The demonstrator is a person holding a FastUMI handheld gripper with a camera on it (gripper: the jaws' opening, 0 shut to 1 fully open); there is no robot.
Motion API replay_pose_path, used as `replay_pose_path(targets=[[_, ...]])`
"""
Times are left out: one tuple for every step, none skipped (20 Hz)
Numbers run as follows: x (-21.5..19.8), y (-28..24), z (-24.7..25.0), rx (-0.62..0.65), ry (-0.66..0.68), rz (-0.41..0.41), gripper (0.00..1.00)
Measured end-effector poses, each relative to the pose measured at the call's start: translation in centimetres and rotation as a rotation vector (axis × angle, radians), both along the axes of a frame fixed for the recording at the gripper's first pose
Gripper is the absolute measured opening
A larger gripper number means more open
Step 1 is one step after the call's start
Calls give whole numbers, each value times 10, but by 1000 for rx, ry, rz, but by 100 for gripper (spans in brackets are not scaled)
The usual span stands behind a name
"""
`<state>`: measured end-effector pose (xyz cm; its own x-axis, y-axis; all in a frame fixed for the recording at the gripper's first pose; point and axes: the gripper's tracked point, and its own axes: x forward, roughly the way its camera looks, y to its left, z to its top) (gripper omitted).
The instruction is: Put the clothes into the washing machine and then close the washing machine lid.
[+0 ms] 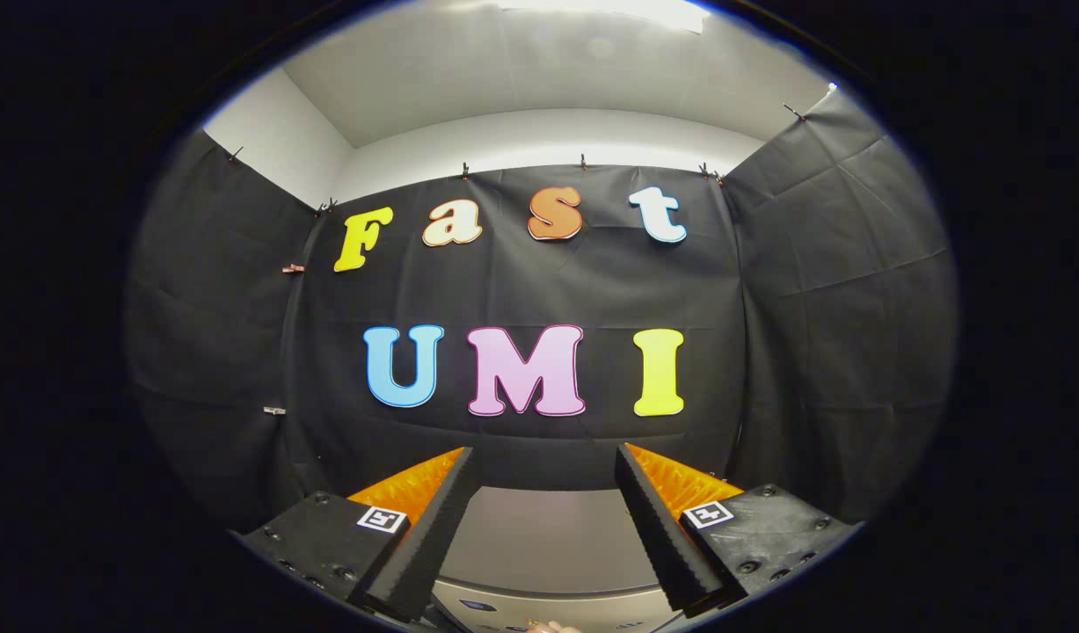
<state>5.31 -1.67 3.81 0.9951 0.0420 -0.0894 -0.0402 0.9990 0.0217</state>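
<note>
Washing machine (548, 563) cut off below jaws; lid state unclear; pale object at bottom unidentifiable.

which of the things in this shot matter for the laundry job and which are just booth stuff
For the job:
- hand-held gripper, fingers wide apart, nothing between them
- washing machine, its pale top showing between and below the fingers; lid state cannot be told

Just around:
- black cloth wall beyond the fingers
- small clips holding the cloth's top edge
- ceiling light overhead

Glaring from a ceiling light (605, 10) at top centre, leaving the lower frame dim; bowing straight lines toward the edges; staying sharp mid-frame.
</note>
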Motion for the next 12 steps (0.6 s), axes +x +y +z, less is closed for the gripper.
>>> replay_pose_path(targets=[[0,-1,-1,-2,2,-2,98],[2,-1,-2,-3,5,-4,98],[2,-2,-3,-1,8,-2,98],[2,0,-3,2,8,0,98],[1,0,-2,2,7,2,98],[1,-1,-3,-2,4,0,98],[2,-2,-2,-6,1,-1,98],[1,-3,-1,-9,0,-1,98],[1,-2,-2,-8,0,0,98],[1,-3,-2,-4,0,0,98],[1,-3,-2,-1,0,0,98],[1,-3,-2,-1,2,1,98]])
